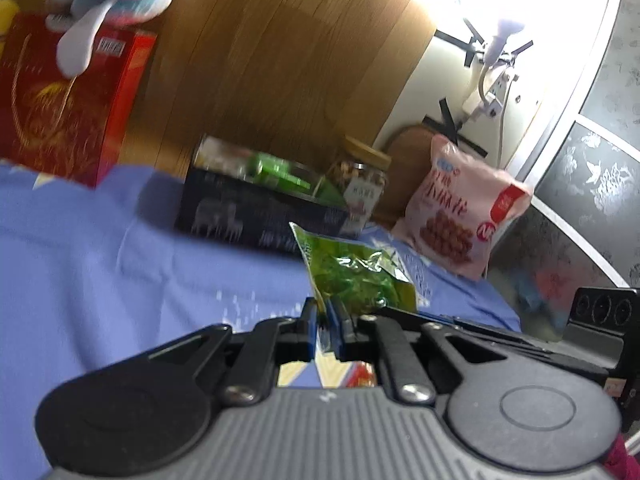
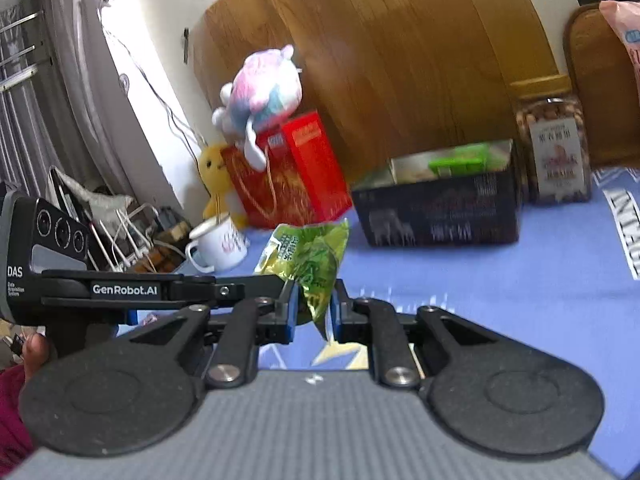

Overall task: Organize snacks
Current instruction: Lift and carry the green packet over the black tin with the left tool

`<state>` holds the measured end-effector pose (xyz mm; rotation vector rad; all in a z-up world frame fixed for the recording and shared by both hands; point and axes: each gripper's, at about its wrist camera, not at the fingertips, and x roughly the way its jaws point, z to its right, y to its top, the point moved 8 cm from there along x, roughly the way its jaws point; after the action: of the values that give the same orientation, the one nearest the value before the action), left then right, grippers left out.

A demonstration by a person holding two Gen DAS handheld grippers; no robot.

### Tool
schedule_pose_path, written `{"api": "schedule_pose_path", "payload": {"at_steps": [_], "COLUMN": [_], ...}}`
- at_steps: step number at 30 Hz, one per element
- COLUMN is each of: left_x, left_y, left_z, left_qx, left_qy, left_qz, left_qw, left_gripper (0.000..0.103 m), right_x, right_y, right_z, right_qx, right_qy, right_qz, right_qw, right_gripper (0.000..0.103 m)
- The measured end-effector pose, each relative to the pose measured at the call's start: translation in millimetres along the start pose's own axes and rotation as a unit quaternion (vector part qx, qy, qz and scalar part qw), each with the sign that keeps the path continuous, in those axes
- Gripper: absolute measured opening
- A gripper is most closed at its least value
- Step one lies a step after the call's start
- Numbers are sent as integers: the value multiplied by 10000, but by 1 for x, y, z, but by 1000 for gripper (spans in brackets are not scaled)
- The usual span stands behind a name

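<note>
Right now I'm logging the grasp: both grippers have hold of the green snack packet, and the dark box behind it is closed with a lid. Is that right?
Not quite. The dark box is open on top, with green packets showing inside; the right wrist view shows it. The rest holds: the left gripper and the right gripper both pinch the green snack packet.

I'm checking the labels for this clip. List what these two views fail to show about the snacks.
- Green snack packet: its print is blurred in both views, and the left gripper covers its lower corner.
- Dark box: motion blur smears what lies inside, left wrist view.
- Pink bag: cut off by the frame edge, right wrist view.
- Nut jar: label too small to read.
</note>
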<state>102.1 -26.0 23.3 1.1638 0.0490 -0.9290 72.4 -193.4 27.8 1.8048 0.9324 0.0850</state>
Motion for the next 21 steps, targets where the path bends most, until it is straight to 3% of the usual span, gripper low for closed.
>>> {"api": "schedule_pose_path", "payload": {"at_steps": [7, 21], "left_x": [33, 119], "left_y": [32, 114], "left_z": [-8, -43], "left_qx": [9, 9], "left_qy": [32, 268], "left_qz": [57, 66], "left_qw": [10000, 9996], "left_gripper": [7, 7], "right_x": [21, 96], "right_y": [27, 97], "right_z": [31, 91], "right_qx": [396, 515], "right_qy": [222, 251], "right_qz": [-40, -114], "right_qw": [9990, 9983], "right_gripper": [19, 19]}}
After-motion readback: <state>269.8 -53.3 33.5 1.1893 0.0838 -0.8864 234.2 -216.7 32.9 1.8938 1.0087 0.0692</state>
